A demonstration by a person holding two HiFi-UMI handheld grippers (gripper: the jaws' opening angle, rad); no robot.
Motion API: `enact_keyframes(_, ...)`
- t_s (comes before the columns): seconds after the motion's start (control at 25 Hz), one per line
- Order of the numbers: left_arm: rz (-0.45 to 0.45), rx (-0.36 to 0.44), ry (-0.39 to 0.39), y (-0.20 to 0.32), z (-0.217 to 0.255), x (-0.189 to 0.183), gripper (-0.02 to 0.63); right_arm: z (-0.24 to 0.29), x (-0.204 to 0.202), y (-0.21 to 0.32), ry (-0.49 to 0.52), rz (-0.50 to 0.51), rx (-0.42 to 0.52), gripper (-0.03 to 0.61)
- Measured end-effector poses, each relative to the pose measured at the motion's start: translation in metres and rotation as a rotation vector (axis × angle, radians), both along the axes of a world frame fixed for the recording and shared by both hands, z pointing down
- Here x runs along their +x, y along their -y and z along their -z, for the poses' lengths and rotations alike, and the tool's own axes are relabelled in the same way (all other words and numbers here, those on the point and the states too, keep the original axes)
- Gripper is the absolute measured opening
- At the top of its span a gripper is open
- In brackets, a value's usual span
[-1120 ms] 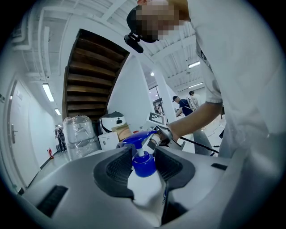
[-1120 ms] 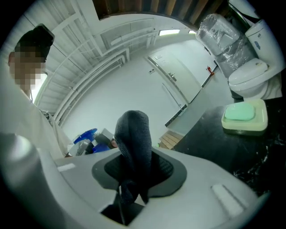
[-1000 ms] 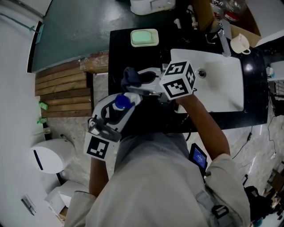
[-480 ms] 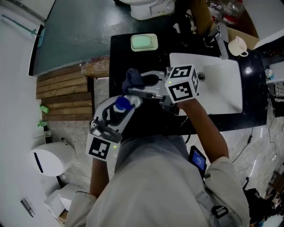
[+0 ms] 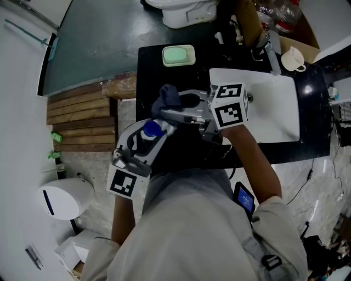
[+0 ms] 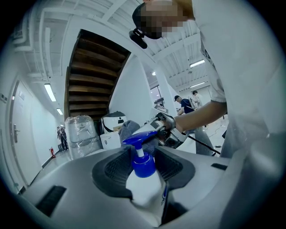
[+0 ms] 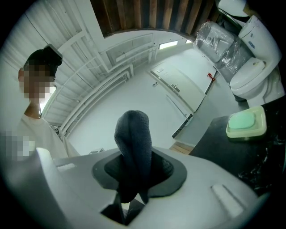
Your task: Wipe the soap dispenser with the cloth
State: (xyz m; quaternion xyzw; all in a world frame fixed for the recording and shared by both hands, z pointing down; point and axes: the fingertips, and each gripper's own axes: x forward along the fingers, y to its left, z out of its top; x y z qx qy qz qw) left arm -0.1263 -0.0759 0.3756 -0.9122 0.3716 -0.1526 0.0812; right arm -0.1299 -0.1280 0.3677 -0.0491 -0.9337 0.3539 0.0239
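Note:
My left gripper point(image 5: 147, 137) is shut on the soap dispenser point(image 6: 144, 188), a white bottle with a blue pump head point(image 5: 149, 129) that rises between the black pads. The dark blue-grey cloth point(image 7: 132, 152) is bunched and clamped in my right gripper point(image 5: 181, 104), which is shut on it. In the head view the cloth point(image 5: 168, 97) sticks out past the jaws, just above and to the right of the pump head and apart from it. From the left gripper view the cloth point(image 6: 128, 129) shows behind the blue nozzle point(image 6: 139, 139).
A black counter point(image 5: 148, 71) holds a white sink point(image 5: 279, 104), a green soap bar in a white dish point(image 5: 179, 56), a tap and a white cup point(image 5: 293, 57). Wooden slats point(image 5: 79, 123) lie on the floor at left, with a white toilet point(image 5: 184, 11) beyond the counter.
My right gripper has risen with the cloth and drifted slightly up and right in the head view. The left gripper and the dispenser have stayed in place.

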Motion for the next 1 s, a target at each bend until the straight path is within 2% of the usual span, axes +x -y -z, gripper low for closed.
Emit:
enact_keyframes(0.16,0.014,-0.011,0.004,0.000,0.000,0.000,0.155,-0.001,0.004,0.002,0.001,-0.023,-0.003,0.100)
enact_keyframes(0.64,0.033,-0.044,-0.058,-0.003,0.004,-0.002,0.155,-0.001,0.017,0.006,0.002,-0.073,0.014,0.100)
enact_keyframes(1.0,0.072,-0.045,-0.118,-0.008,0.010,-0.010,0.155,0.001,0.023,0.003,-0.065,-0.148,0.148,0.100)
